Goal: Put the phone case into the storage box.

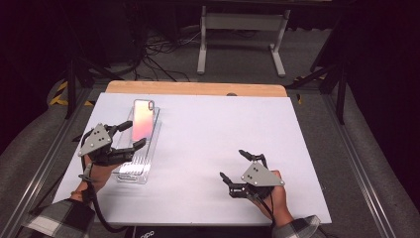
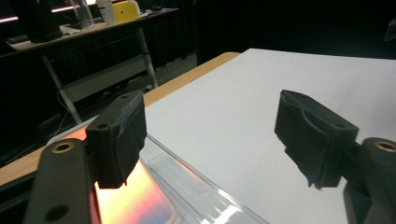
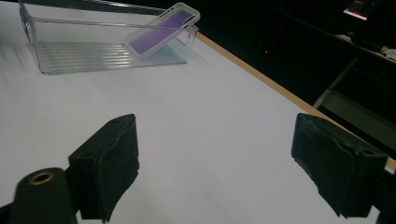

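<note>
While the phone (image 1: 142, 119) leans in the clear tray (image 1: 130, 173), both grippers (image 1: 126, 135) (image 1: 241, 165) gape empty, right gripper view shows its tilt.

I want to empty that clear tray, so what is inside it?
A phone leans tilted in the clear tray, upper end on the far rim. The tray floor beneath it is covered.

A lab or test studio set up for recording, dim around one lit worktop.

The white worktop (image 1: 208, 148) sits on a wooden board (image 1: 196, 88) inside a metal rail frame (image 1: 357, 163), with black tripod legs (image 1: 74, 84) and yellow-and-black hazard tape (image 1: 60, 93) at the corners. Loose cables (image 1: 158, 54) trail over grey carpet (image 1: 237, 54) near a white-legged desk (image 1: 242, 34). In the left gripper view, a side bench (image 2: 88, 32) carries a yellow container (image 2: 125, 10) and bottles.
</note>
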Demonstrator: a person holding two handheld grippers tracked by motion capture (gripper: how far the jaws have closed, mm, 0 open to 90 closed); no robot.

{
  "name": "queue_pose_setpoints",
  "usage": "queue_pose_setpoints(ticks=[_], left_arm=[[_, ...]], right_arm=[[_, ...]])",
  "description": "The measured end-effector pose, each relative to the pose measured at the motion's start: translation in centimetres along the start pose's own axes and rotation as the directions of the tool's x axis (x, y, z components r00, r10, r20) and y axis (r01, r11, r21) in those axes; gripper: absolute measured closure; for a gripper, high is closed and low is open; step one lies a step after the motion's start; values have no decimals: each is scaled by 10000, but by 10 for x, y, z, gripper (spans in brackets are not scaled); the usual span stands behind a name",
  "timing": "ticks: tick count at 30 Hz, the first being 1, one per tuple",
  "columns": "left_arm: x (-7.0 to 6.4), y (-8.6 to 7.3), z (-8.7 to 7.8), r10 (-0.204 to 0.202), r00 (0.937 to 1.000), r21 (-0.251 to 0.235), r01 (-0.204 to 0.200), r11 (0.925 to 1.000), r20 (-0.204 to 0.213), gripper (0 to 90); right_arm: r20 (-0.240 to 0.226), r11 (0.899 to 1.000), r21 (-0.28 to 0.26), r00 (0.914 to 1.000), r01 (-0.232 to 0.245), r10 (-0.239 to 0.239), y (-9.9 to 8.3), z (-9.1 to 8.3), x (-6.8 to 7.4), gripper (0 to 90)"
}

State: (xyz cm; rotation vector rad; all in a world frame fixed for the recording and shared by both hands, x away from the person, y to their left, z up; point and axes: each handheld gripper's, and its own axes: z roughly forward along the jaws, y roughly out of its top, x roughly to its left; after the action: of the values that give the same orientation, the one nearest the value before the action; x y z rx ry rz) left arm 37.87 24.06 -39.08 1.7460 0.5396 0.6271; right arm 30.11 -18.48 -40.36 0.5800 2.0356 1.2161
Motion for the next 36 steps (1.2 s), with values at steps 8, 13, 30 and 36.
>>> queue_pose_setpoints(ticks=[8, 13, 30, 36], left_arm=[[-8, 1, 2, 20, 9995, 187, -26, 9998, 317, 142], [-17, 3, 4, 225, 9985, 193, -235, 9995, 505, 106], [-44, 6, 1, 97, 9926, -34, -93, 10000, 1212, 78], [-51, 5, -3, 134, 9898, -115, -119, 9999, 1416, 73]], right_arm=[[-27, 10000, -78, 10000, -30, 30, 0, -2, 0, 155], [12, 9998, -97, 9998, -181, 181, -1, -3, -1, 133], [-36, 9990, -176, 9991, -412, 412, -3, -11, -4, 118], [-81, 9987, -170, 9988, -483, 481, -5, -14, -5, 104]])
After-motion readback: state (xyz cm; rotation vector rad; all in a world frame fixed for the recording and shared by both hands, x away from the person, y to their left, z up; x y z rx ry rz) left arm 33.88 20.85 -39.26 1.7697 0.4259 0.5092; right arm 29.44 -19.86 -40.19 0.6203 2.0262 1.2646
